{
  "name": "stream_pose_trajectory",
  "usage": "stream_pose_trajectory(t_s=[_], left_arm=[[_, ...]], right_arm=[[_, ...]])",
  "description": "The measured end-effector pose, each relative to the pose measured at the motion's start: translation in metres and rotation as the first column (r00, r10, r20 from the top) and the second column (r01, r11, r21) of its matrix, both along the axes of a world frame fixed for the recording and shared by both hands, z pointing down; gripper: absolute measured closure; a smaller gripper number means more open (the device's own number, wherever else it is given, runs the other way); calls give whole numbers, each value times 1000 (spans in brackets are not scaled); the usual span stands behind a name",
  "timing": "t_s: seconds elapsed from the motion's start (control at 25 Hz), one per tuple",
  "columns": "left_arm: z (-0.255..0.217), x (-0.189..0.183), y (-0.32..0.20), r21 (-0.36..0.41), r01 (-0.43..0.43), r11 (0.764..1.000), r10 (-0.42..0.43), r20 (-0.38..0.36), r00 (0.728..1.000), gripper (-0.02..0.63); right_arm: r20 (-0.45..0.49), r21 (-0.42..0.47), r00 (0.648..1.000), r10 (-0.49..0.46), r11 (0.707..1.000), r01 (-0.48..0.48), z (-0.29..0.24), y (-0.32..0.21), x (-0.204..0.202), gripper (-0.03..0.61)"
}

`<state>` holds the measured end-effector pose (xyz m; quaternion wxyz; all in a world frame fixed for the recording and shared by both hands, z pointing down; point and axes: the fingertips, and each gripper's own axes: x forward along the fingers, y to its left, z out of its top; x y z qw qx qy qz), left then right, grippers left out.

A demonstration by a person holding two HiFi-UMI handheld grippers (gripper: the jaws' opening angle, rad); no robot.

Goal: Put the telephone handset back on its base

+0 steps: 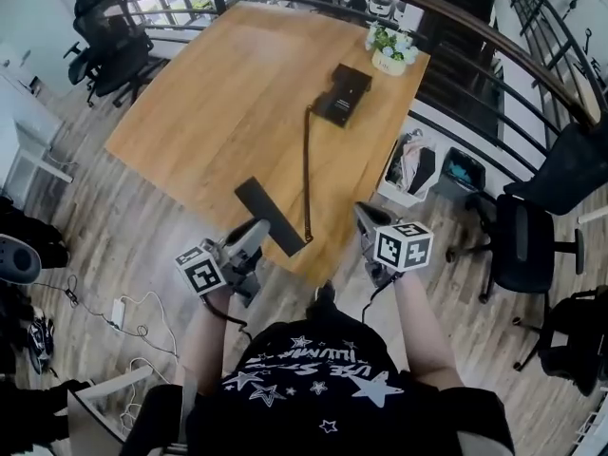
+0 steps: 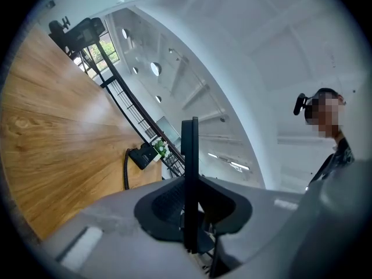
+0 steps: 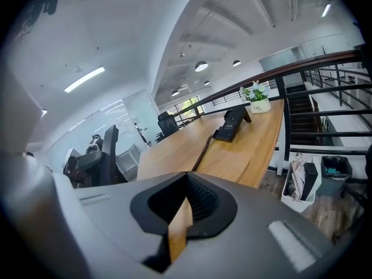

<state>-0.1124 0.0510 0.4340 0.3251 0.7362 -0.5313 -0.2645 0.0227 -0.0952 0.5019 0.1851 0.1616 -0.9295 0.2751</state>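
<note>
The black telephone base (image 1: 342,93) sits on the far right part of the wooden table (image 1: 218,93); it also shows in the left gripper view (image 2: 141,155) and the right gripper view (image 3: 233,122). A dark cord (image 1: 307,169) runs from it to the near table edge. My left gripper (image 1: 249,238) is shut on the flat black handset (image 1: 271,215), which hangs over that edge. Between the left jaws the handset (image 2: 189,150) stands edge-on. My right gripper (image 1: 366,218) hovers beside the cord's near end. Its jaws (image 3: 187,179) meet at the tips with nothing held.
A potted plant (image 1: 390,49) stands at the table's far right corner, just beyond the base. A black railing (image 1: 494,46) runs behind the table. Office chairs (image 1: 532,245) and a bin (image 1: 410,164) stand to the right, more chairs (image 1: 109,50) far left. Cables (image 1: 114,312) lie on the floor.
</note>
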Motion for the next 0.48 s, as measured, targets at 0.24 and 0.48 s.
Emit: stream_pose_trajectory(t_s=[0.24,0.48], left_arm=[[6,-7,-35,-33,27,999,-27,12,1000,538],[11,-17,-46,-62,33,998,-33,3,999,538]], right_arm=[[10,-20,998,-63,998,63,9,-32,-25,575],[23,-62,998,-58,996,59,20,-46,-37,575]])
